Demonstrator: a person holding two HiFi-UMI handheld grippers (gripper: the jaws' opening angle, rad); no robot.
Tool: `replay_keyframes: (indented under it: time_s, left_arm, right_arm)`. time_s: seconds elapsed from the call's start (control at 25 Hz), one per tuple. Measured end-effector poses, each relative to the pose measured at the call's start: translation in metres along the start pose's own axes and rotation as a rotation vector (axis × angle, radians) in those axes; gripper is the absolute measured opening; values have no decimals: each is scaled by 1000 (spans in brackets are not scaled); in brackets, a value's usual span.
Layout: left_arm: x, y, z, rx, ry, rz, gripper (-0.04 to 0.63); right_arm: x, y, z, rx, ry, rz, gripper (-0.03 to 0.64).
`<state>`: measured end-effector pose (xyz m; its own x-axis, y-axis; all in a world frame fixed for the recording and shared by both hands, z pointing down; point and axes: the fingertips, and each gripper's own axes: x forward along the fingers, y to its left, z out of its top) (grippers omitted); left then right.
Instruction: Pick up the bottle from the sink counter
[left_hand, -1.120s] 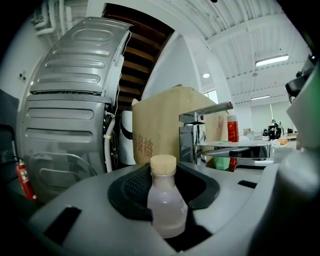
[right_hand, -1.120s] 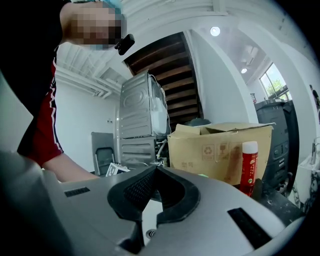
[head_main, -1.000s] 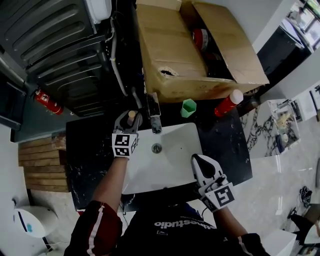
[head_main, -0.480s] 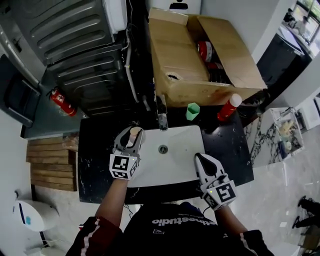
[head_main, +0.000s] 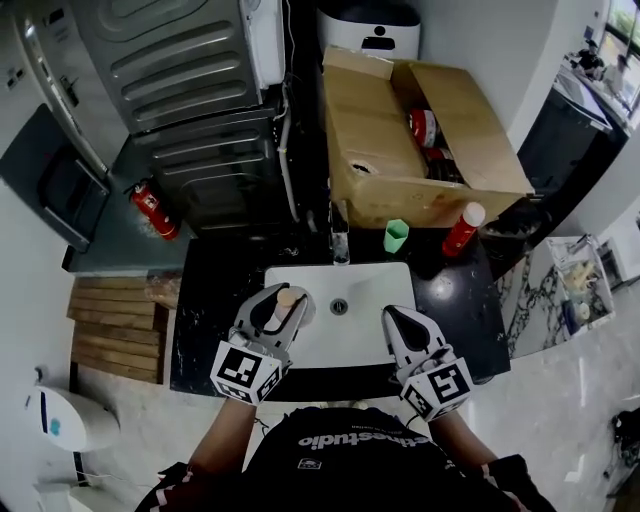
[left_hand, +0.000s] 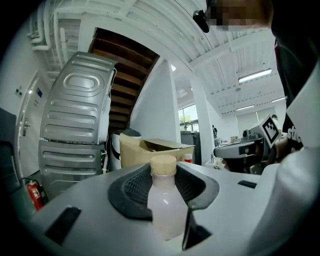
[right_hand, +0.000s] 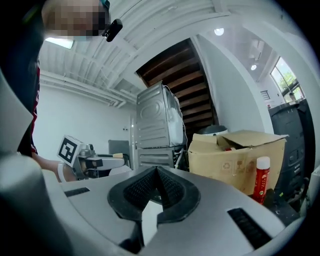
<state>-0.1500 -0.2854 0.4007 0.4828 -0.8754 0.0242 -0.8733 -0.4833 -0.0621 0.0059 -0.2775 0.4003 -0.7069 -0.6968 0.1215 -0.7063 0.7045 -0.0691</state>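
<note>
In the head view the left gripper (head_main: 281, 310) has drawn back from beside the faucet (head_main: 341, 245) toward the person. It now sits left of centre in the lower frame, at the front-left rim of the sink (head_main: 370, 290), and the bottle (head_main: 288, 297) has come with it (its tan cap shows between the jaws). The left gripper view shows the jaws clamped on the pale bottle's body, which stands upright. The bottle appears to be off the bench (head_main: 205, 300), so the pick-up looks done. In the right gripper view the right gripper (right_hand: 155, 175) has its jaws together on nothing.
</note>
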Motion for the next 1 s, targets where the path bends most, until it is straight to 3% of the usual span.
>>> replay_keyframes:
  time_s: [0.24,0.4,1.0]
  left_arm:
    - [-18,-13,10,-3,13,14,144]
    - [-21,-18,12,0,10,11,144]
    - [-17,-28,25,0,-13,14,144]
  right_arm:
    - [-7,-17,15,-14,-77,-71,38]
    - [-10,-29,10,-51,-72,-125,37]
    - [-14,-23,9,-60,-70,-89,37]
